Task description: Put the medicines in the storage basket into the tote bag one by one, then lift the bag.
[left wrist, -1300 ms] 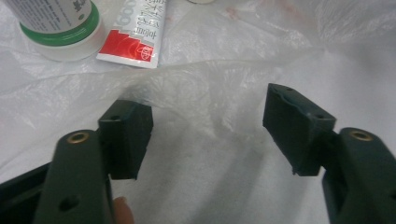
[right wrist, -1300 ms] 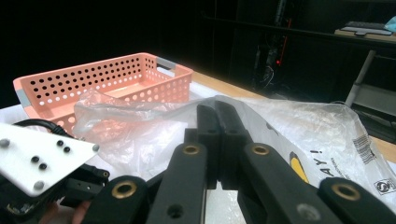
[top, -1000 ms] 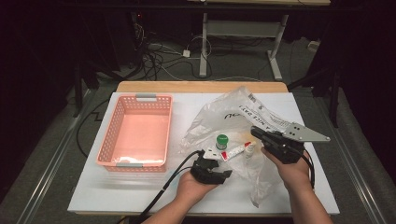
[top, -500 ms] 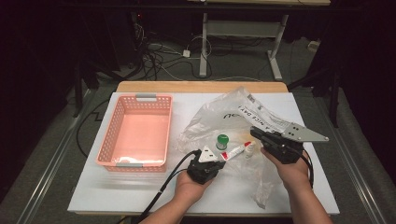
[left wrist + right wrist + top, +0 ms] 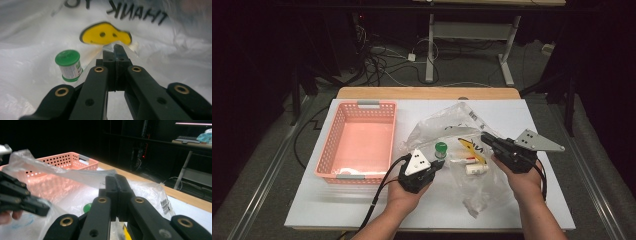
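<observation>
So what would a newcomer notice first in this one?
Probably the crumpled clear bag at mid-table, pinched from both sides: the left tongs are shut on its near-left edge, the right tongs shut on its right side. Next, the pink basket left of the bag, and the green-capped bottle standing inside the bag beside a yellow tag.

Both forearms are reaching in from the near edge; the left claw (image 5: 438,166) has just been closing and is pinched tight, while the right claw (image 5: 486,138) is also clamping, tilted upward.
</observation>
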Demonstrator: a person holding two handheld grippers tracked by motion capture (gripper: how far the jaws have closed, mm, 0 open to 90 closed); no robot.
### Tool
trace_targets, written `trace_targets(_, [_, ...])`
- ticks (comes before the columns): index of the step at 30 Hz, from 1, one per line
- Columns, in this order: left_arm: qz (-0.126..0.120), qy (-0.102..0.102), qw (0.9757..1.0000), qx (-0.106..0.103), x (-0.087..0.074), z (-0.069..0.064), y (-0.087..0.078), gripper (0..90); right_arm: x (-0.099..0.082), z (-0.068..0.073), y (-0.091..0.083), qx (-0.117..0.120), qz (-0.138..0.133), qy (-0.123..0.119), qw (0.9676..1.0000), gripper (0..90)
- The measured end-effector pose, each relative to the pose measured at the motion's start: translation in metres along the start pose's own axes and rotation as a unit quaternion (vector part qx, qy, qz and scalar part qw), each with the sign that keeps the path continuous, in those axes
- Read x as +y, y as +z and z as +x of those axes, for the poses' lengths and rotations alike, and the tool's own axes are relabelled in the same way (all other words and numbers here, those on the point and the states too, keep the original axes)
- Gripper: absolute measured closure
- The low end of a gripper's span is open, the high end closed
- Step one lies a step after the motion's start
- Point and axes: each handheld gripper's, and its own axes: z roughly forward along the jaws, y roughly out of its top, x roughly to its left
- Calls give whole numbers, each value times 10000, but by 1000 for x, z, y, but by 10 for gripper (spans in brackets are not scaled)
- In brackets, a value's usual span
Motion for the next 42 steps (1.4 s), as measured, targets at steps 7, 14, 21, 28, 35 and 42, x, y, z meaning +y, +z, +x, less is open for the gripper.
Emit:
trace_targets(7, [-250,232,9993,173,18,1,-4,883,5,4,-1,-167,-77,-123,9998,900])
trace_targets(14, [-465,601,9966,305,52,5,-6,884,16,-6,-2,-463,-290,-54,9985,900])
trace_targets(21, [-695,870,9927,454,90,12,-3,883,34,-16,0,-667,-462,-83,9967,900])
trace_targets(28, [-1072,1006,9873,609,135,17,-13,883,64,-24,1,-828,-731,-139,9938,900])
trace_targets(35, [-1252,1123,9832,709,170,19,-13,883,98,-29,-7,-1010,-1152,-154,9881,900])
trace_targets(42, [-1560,1151,9779,784,198,20,-11,883,131,-40,-18,-1270,-1494,-177,9804,900])
